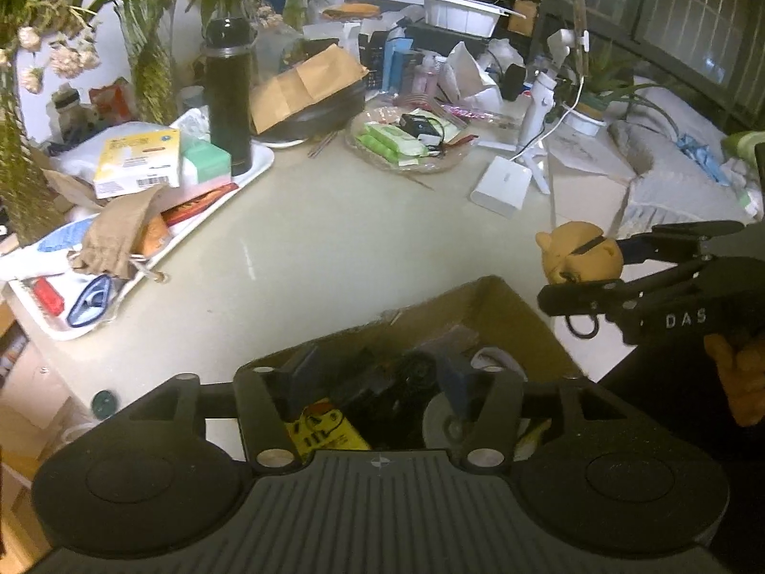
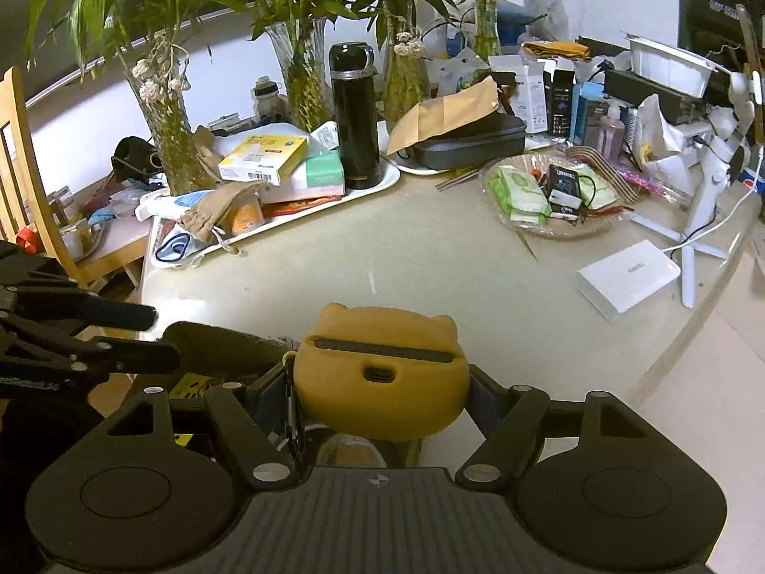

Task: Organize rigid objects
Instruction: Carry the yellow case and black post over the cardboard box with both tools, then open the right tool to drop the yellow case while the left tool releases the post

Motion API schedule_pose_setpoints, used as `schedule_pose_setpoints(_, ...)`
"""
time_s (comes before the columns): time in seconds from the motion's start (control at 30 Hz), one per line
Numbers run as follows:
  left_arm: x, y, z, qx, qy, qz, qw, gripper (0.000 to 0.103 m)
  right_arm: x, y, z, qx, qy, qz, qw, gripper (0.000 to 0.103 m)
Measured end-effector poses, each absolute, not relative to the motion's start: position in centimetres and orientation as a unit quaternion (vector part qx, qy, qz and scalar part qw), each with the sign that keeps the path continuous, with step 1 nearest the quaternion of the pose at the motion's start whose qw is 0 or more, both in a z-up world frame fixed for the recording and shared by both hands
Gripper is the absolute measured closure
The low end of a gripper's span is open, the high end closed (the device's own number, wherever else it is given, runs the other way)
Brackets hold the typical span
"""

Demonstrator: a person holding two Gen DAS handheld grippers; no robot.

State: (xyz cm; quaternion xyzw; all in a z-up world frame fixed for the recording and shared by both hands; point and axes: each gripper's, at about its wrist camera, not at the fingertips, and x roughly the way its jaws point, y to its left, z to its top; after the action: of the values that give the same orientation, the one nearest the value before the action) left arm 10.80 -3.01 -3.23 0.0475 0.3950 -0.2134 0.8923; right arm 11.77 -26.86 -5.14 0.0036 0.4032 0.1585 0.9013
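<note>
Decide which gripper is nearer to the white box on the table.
Right. The right gripper, holding the yellow case, sits just short of the white box; the left gripper hangs over the cardboard box.

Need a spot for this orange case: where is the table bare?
Bare tabletop lies between the white tray, glass dish, white box and cardboard box. Crowded along the back, around the black flask.

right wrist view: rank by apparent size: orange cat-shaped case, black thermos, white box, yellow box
1. orange cat-shaped case, though it is nearest the camera, held in the right gripper
2. black thermos
3. white box and yellow box look alike; no ranking
</note>
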Motion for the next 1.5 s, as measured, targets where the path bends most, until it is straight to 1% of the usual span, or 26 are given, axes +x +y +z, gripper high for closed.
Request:
schedule_pose_setpoints(0.43,6.6,-2.0,-4.5,0.065,0.404,-0.188,0.893,0.049,9.6,-27.1,-6.2,0.019,0.425,0.17,0.889,0.026)
schedule_pose_setpoints(0.83,6.0,-1.5,-5.1,0.052,0.41,-0.17,0.895,0.048,10.4,-25.9,-6.8,0.025,0.442,0.171,0.88,0.025)
schedule_pose_setpoints(0.87,6.0,-1.5,-5.1,0.051,0.41,-0.171,0.895,0.047,10.6,-25.7,-6.7,0.026,0.442,0.171,0.88,0.025)
schedule_pose_setpoints(0.93,6.0,-1.5,-5.1,0.049,0.408,-0.173,0.895,0.039,11.1,-25.3,-6.5,0.024,0.441,0.173,0.88,0.025)
schedule_pose_setpoints(0.97,6.0,-1.5,-5.1,0.048,0.406,-0.173,0.896,0.034,11.3,-25.1,-6.4,0.023,0.44,0.175,0.88,0.025)
schedule_pose_setpoints(1.2,6.0,-1.3,-5.0,0.043,0.402,-0.175,0.898,0.033,13.2,-23.5,-5.6,0.023,0.436,0.185,0.881,0.024)
schedule_pose_setpoints(1.23,6.1,-1.3,-5.0,0.042,0.402,-0.174,0.898,0.033,13.4,-23.2,-5.7,0.02,0.435,0.184,0.881,0.021)
schedule_pose_setpoints(1.27,6.1,-1.3,-5.0,0.042,0.402,-0.172,0.898,0.033,13.6,-22.9,-5.8,0.016,0.433,0.184,0.882,0.007)
schedule_pose_setpoints(1.3,6.1,-1.2,-5.0,0.042,0.403,-0.17,0.898,0.033,13.7,-22.6,-5.9,0.008,0.429,0.184,0.884,0.003)
schedule_pose_setpoints(1.33,6.2,-1.2,-5.0,0.041,0.404,-0.168,0.898,0.033,13.8,-22.4,-6.0,0.001,0.427,0.182,0.885,0.001)
schedule_pose_setpoints(1.5,6.3,-1.0,-5.0,0.039,0.406,-0.161,0.899,0.03,13.6,-21.8,-6.9,-0.009,0.44,0.179,0.88,0.0)
